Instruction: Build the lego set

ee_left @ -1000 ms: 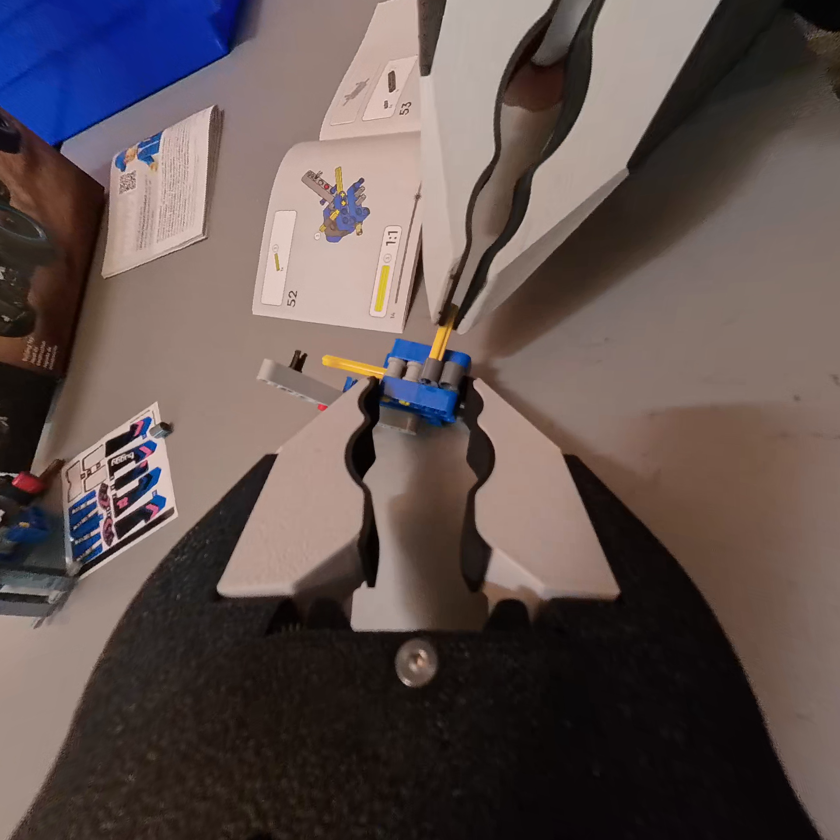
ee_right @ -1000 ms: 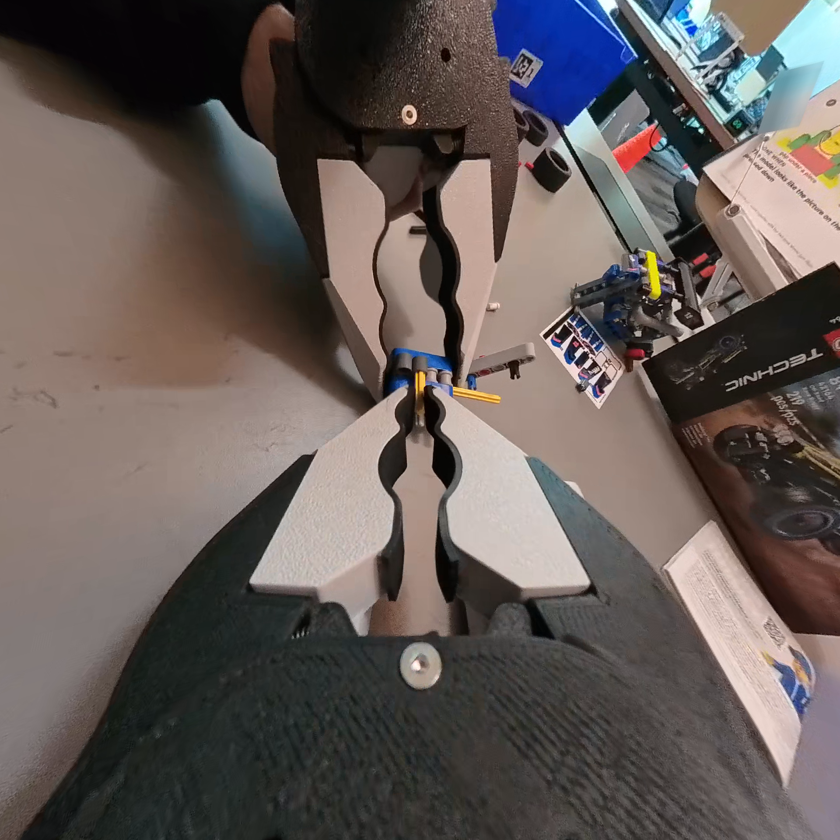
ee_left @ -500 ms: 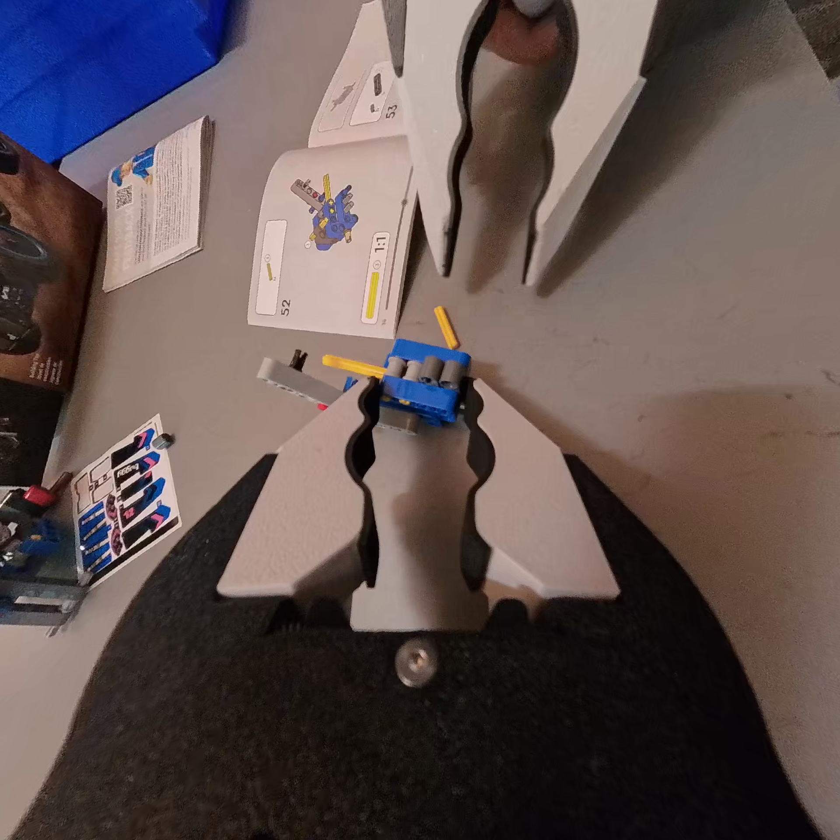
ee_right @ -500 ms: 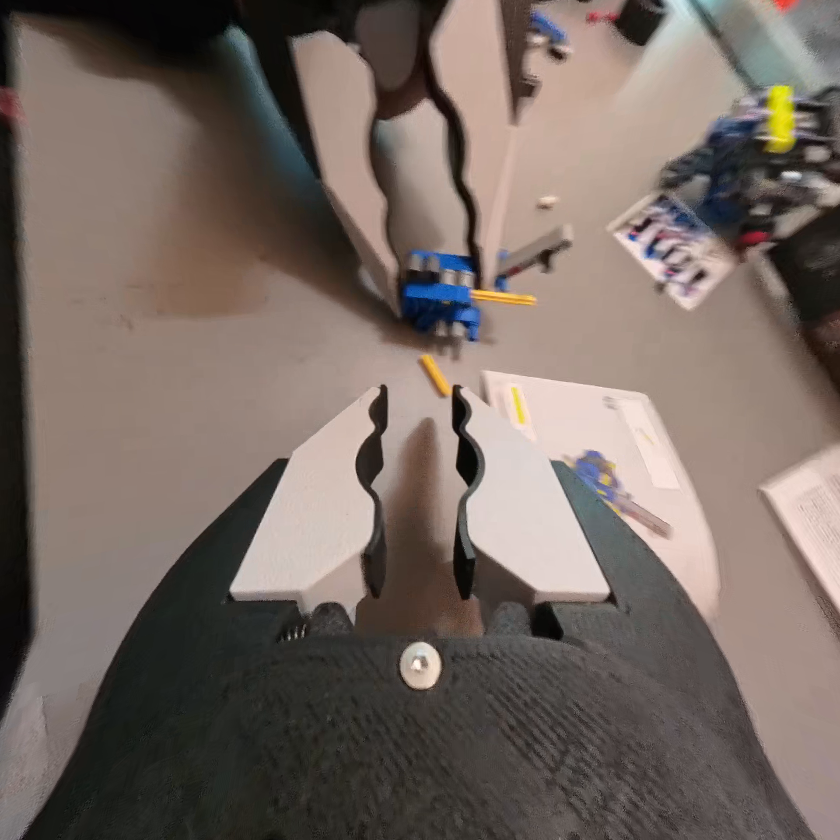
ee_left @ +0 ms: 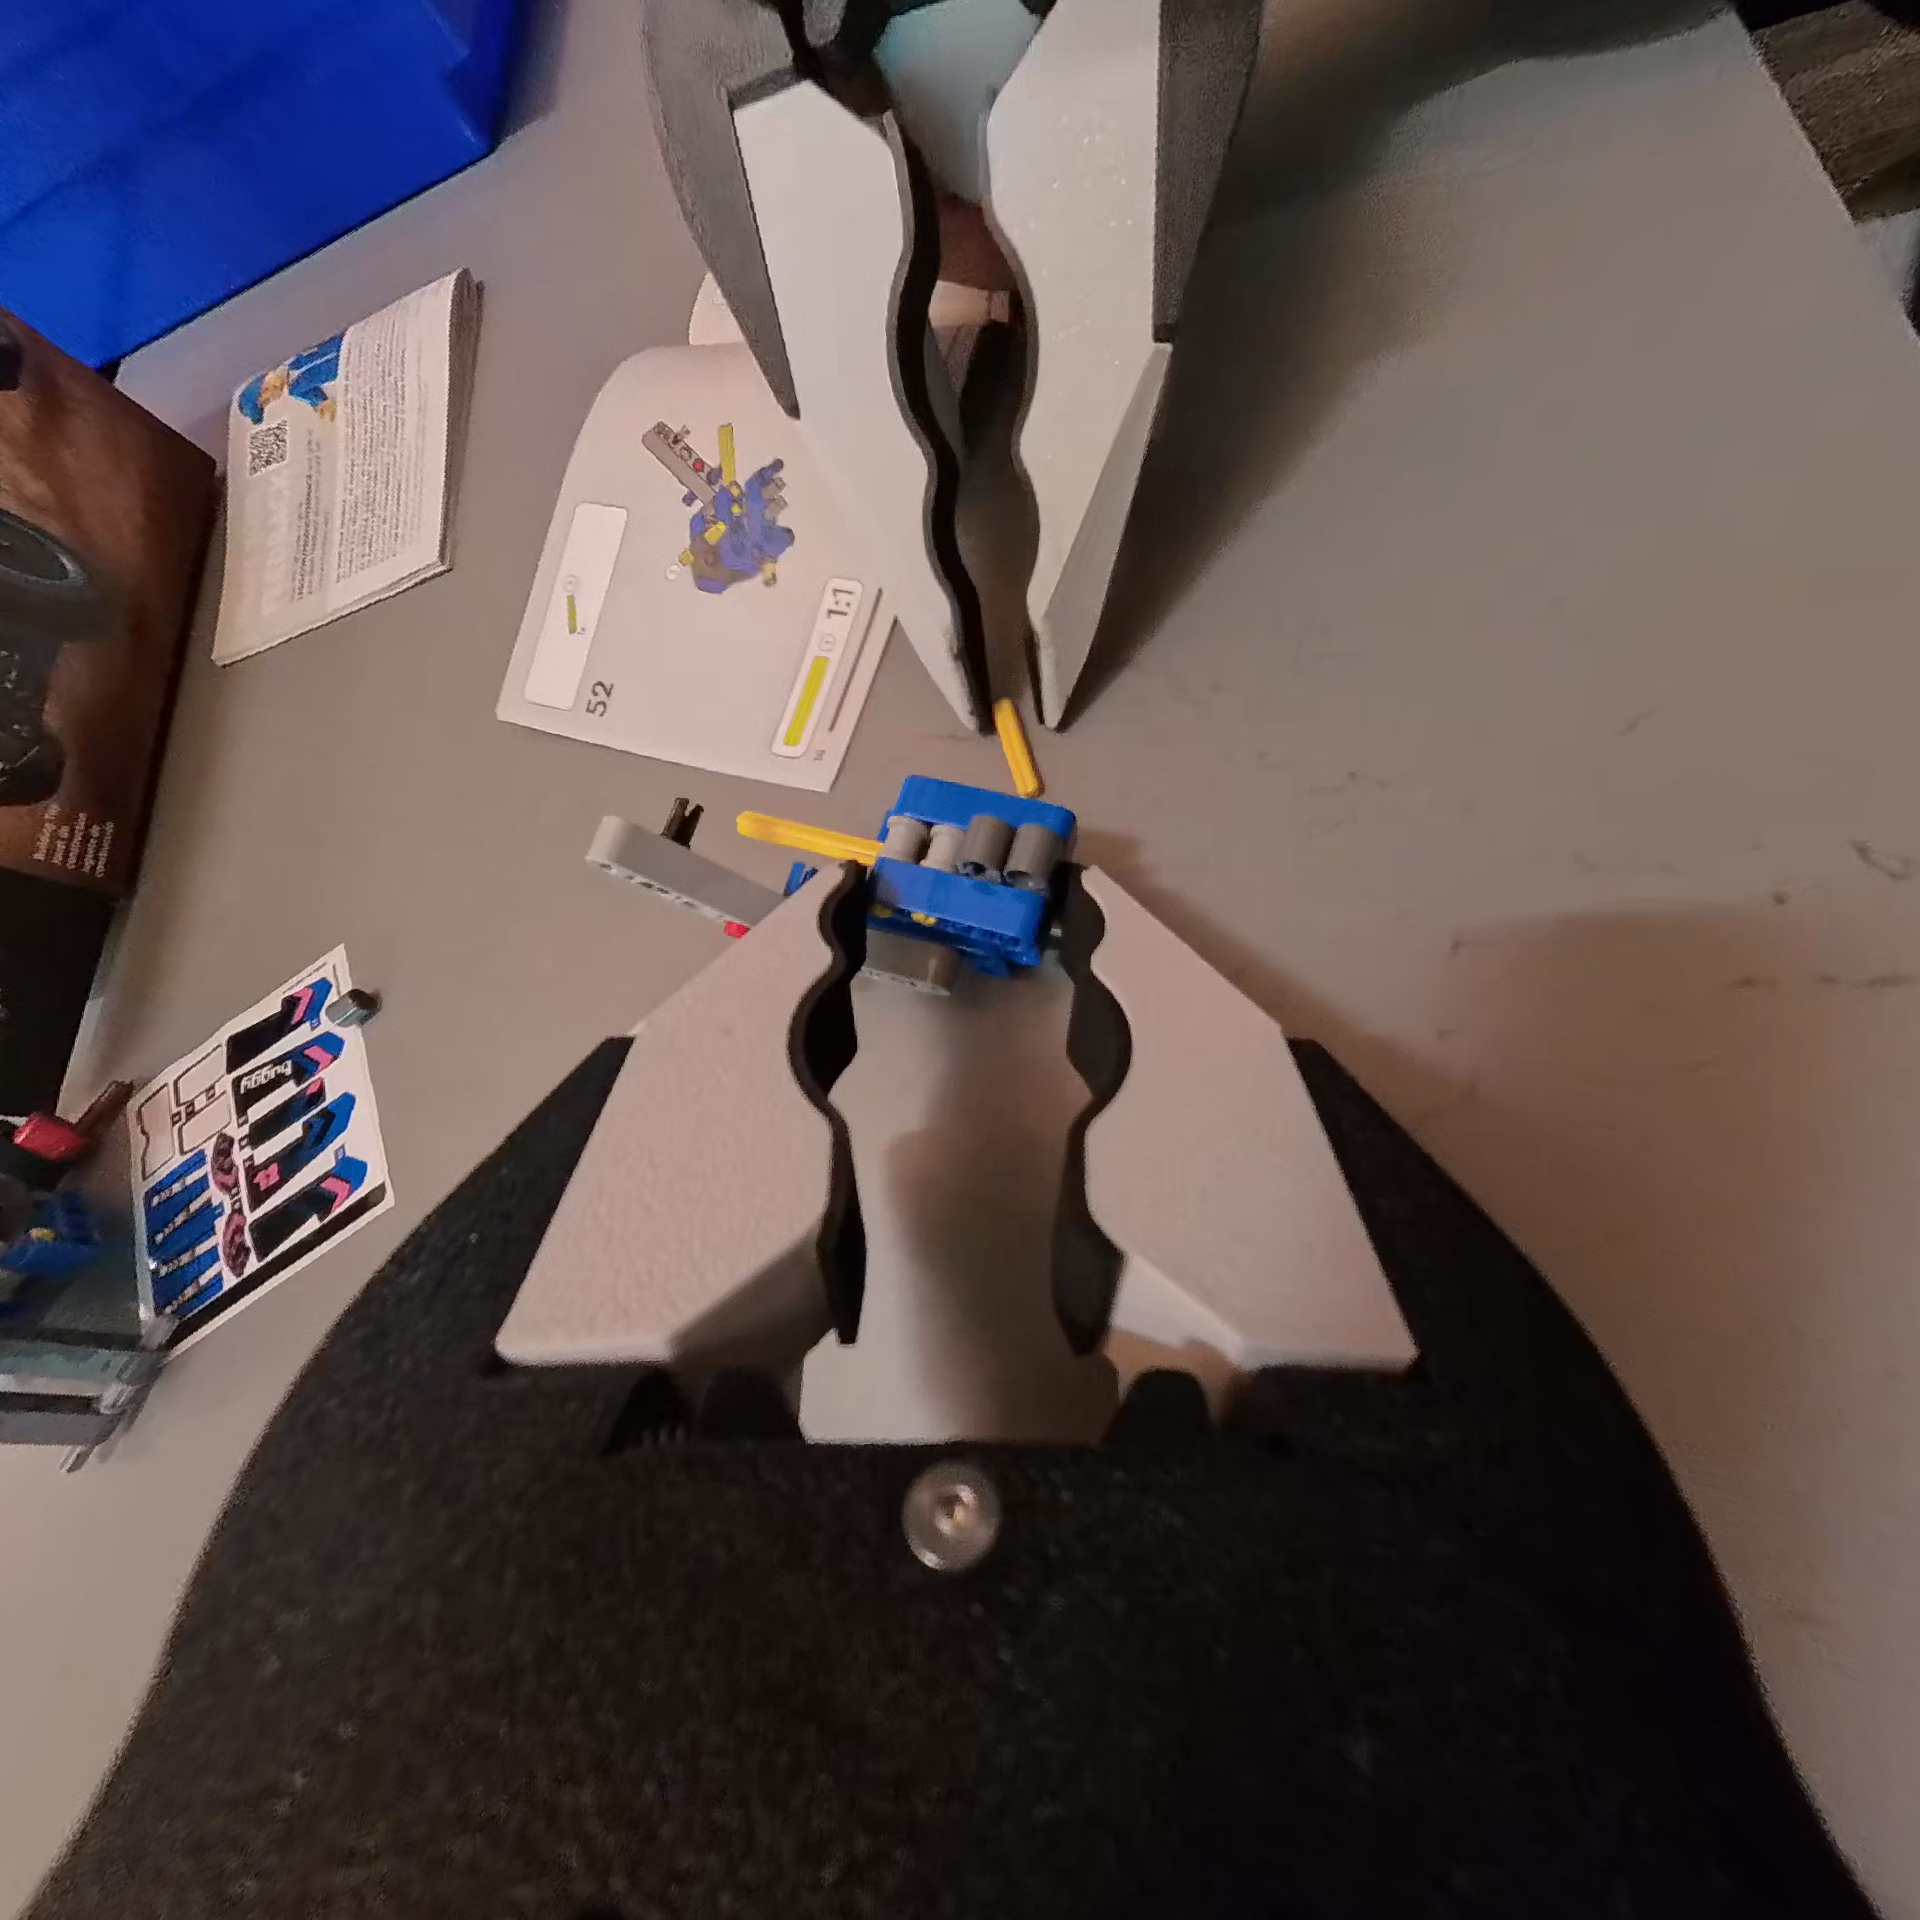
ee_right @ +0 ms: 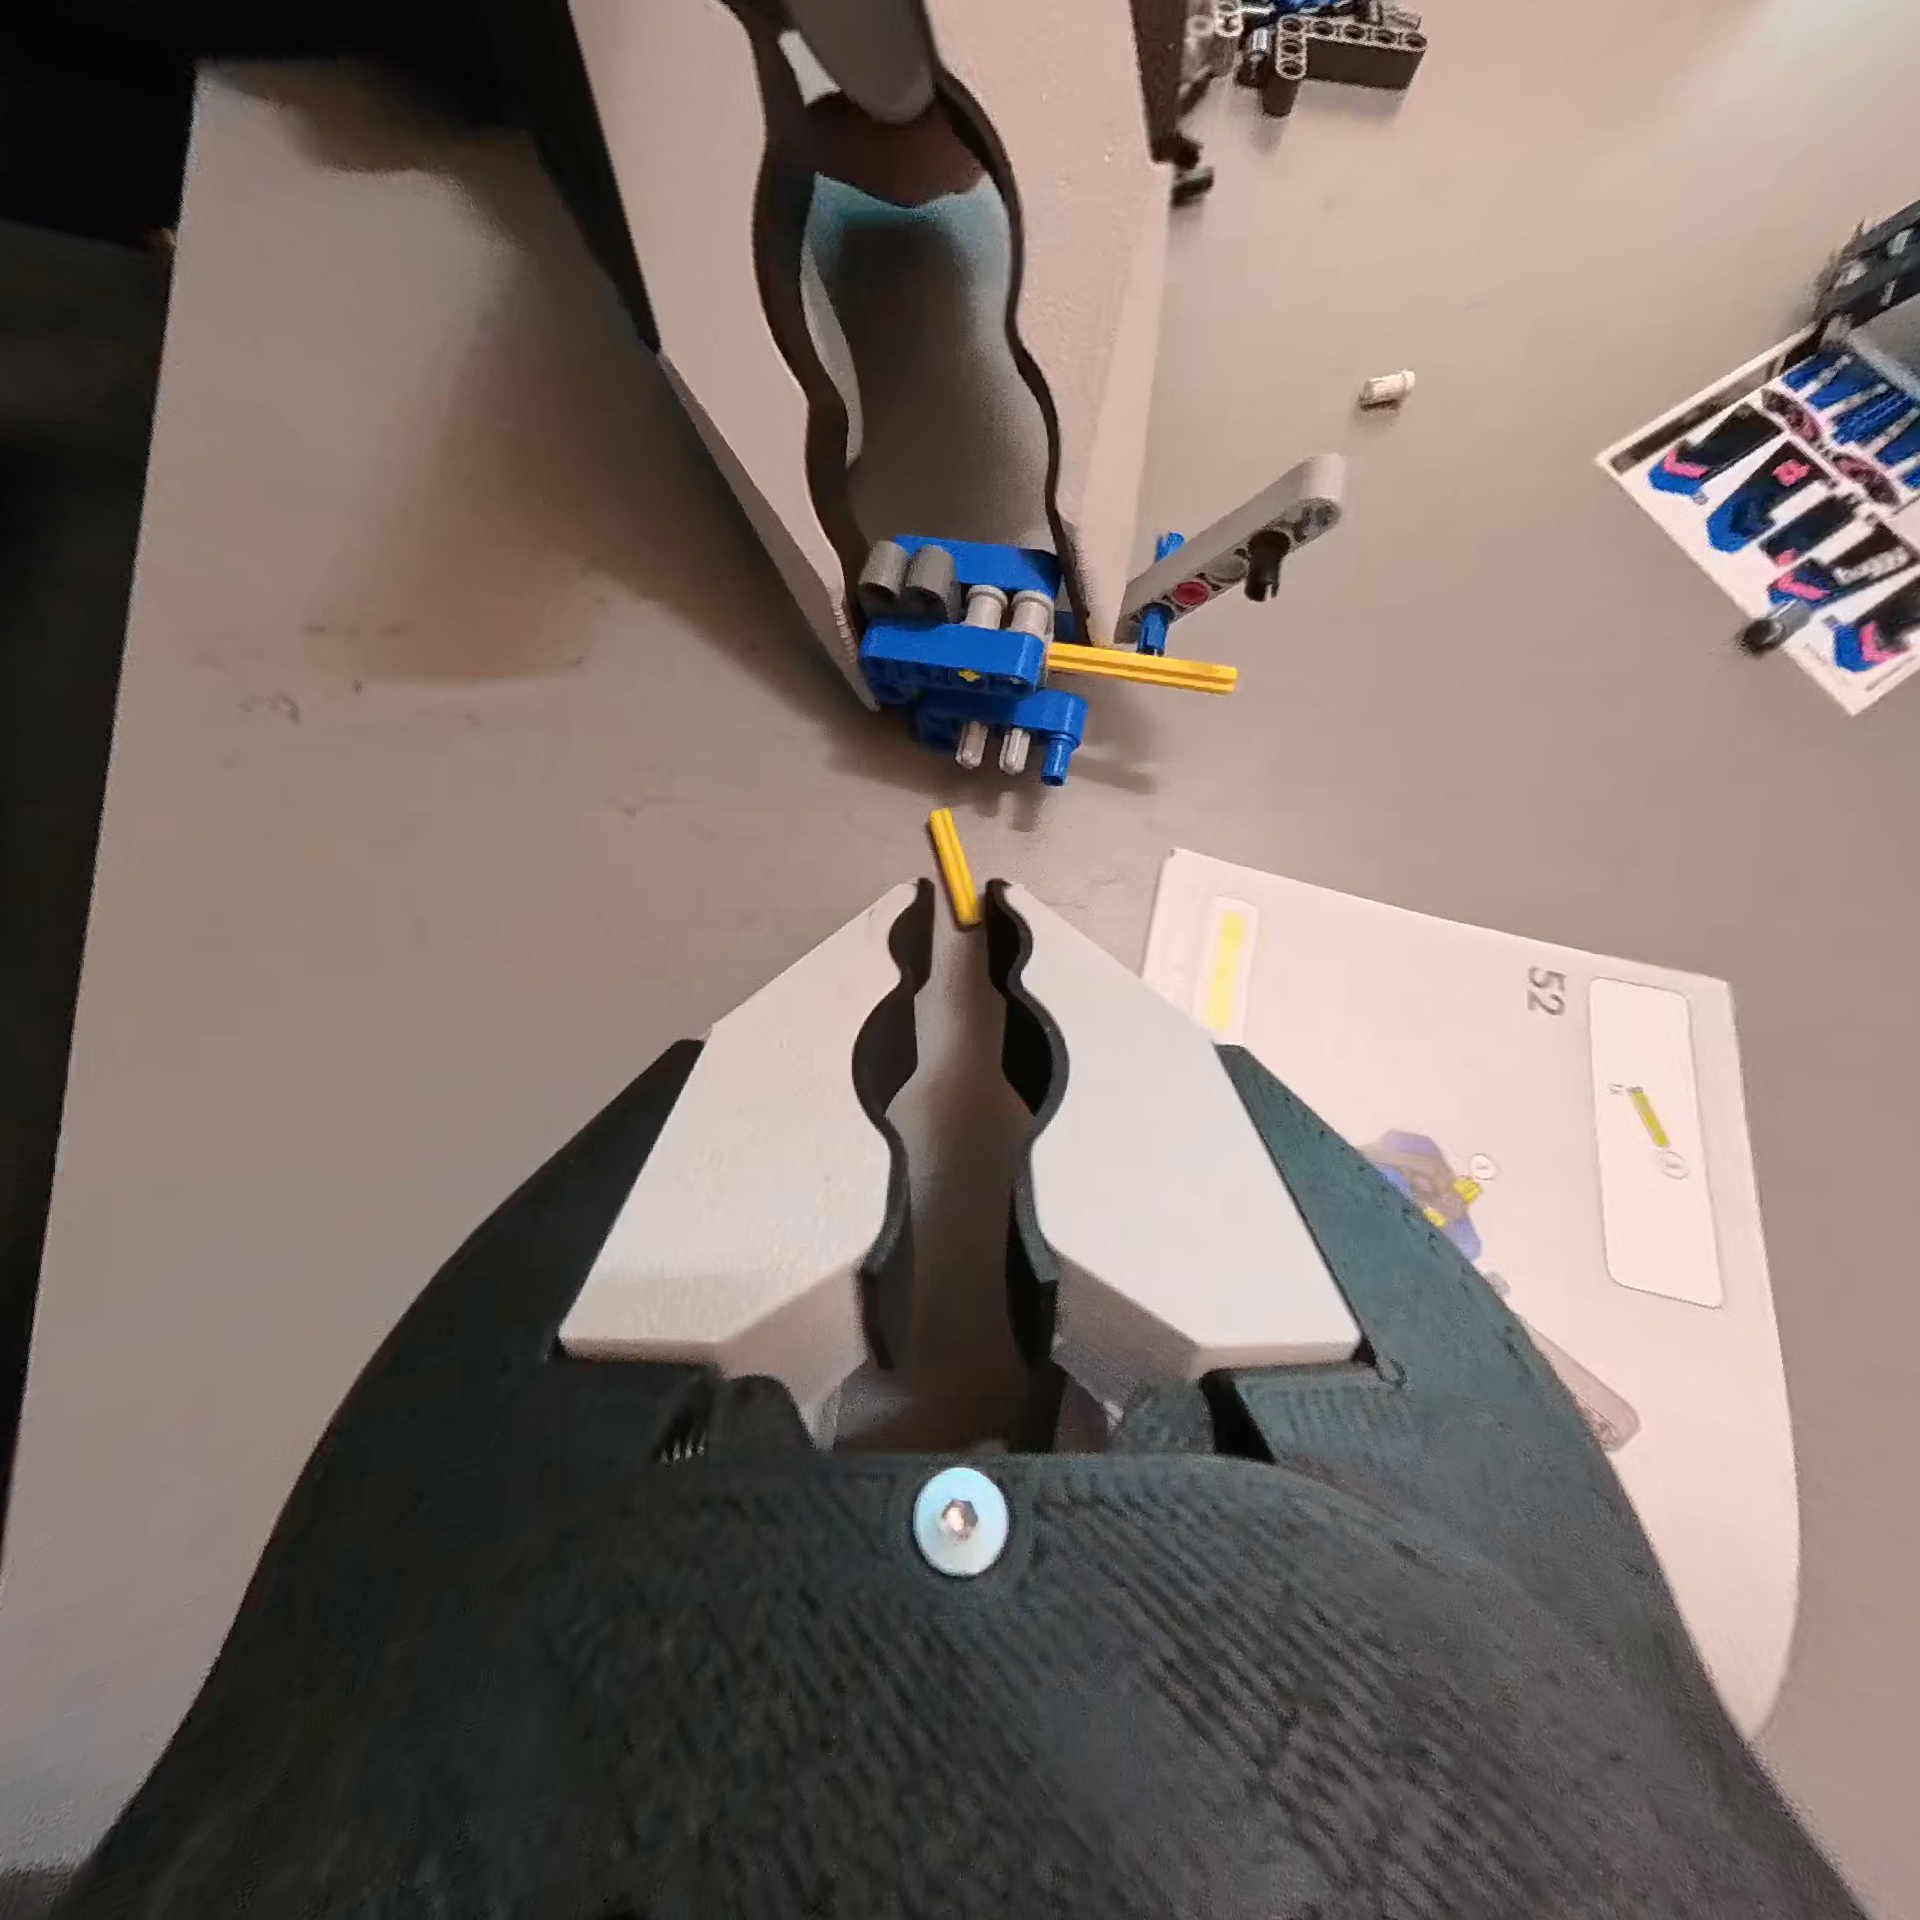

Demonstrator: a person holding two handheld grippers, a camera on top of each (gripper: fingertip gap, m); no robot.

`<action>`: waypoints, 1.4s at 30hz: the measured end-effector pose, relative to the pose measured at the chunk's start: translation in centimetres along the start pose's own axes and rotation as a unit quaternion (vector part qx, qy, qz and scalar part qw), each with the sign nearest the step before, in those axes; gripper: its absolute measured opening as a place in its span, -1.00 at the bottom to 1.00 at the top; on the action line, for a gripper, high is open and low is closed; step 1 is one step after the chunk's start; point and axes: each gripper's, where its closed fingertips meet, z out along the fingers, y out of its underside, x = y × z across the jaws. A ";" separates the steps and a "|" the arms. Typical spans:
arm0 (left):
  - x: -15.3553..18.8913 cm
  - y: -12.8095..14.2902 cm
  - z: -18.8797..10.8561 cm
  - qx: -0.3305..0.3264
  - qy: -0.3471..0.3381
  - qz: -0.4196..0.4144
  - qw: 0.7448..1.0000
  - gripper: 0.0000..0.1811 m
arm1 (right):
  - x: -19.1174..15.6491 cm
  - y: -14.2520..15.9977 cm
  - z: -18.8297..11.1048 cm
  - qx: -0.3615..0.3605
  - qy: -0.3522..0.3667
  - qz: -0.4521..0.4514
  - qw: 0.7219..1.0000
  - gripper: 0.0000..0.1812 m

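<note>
On the table, left tongs (ee_left: pixel 961 914) clamp the blue block (ee_left: pixel 966 873); right tongs (ee_right: pixel 956 902), nearly closed, straddle the loose yellow rod (ee_right: pixel 953 864), apparently not yet fitted

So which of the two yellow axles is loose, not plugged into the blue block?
The short yellow axle, lying on the table with one end between the right gripper tips. The longer yellow axle sticks sideways out of the blue block.

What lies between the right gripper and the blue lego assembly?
The short yellow axle, lying on the table, its near end between the right gripper tips. Right wrist view shows it; blue lego assembly beyond.
</note>
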 end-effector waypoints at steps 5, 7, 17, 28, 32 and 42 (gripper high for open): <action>0.0 0.0 0.0 0.004 0.005 -0.007 1.000 -0.62 | -0.3 -0.1 0.1 0.008 0.007 0.001 1.000 -0.97; 0.0 0.0 0.0 0.005 0.005 -0.009 1.000 -0.62 | -0.1 -0.2 0.1 0.009 0.045 -0.018 0.999 -0.97; -0.3 0.0 0.0 0.002 -0.013 0.002 1.000 -0.61 | -0.6 -4.2 -2.0 0.111 0.161 -0.069 0.978 -0.97; -0.5 0.0 0.2 -0.008 -0.025 0.006 1.000 -0.62 | -0.4 -4.0 -0.9 0.045 0.194 -0.115 0.973 -0.97; -0.5 0.0 0.1 -0.011 -0.026 0.006 1.000 -0.62 | 0.1 -3.6 -1.1 0.018 0.215 -0.129 0.968 -0.96; -0.9 0.2 0.0 -0.024 -0.040 0.014 0.999 -0.62 | 0.0 -4.0 -0.8 0.005 0.234 -0.153 0.960 -0.96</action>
